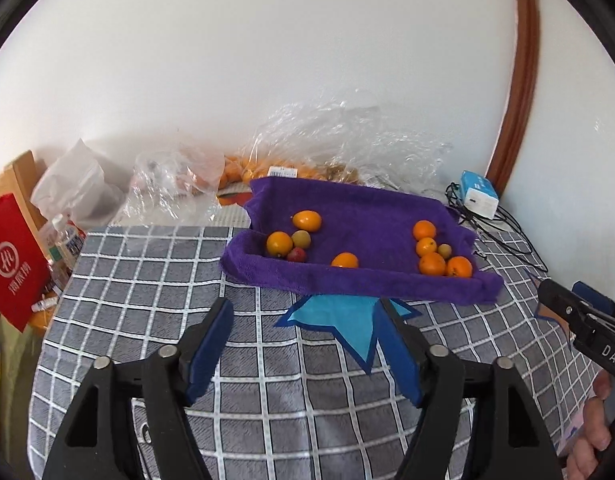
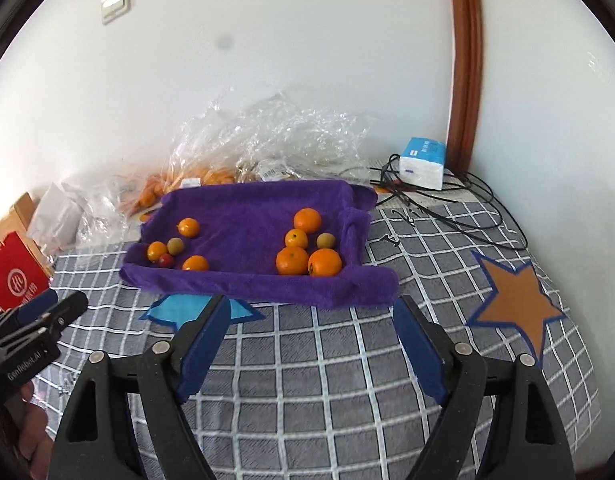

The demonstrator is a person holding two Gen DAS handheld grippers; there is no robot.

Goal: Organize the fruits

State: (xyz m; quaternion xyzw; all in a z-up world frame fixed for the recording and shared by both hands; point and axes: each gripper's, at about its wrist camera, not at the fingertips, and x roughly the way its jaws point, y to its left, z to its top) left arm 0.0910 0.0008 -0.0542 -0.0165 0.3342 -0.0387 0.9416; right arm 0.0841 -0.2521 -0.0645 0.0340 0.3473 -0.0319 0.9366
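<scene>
A purple towel-lined tray sits on the grey checked cloth, holding two clusters of fruit. The left cluster has oranges, a greenish fruit and a small red fruit. The right cluster has several oranges and a greenish fruit. My left gripper hovers open in front of the tray with nothing between its fingers. Open and empty too, my right gripper faces the tray's near right edge. Each gripper shows at the edge of the other's view.
A blue star patch lies under the tray's front edge and an orange star patch to the right. Crumpled plastic bags with more oranges stand behind the tray. A tissue pack and black cables lie at the back right, a red bag at the left.
</scene>
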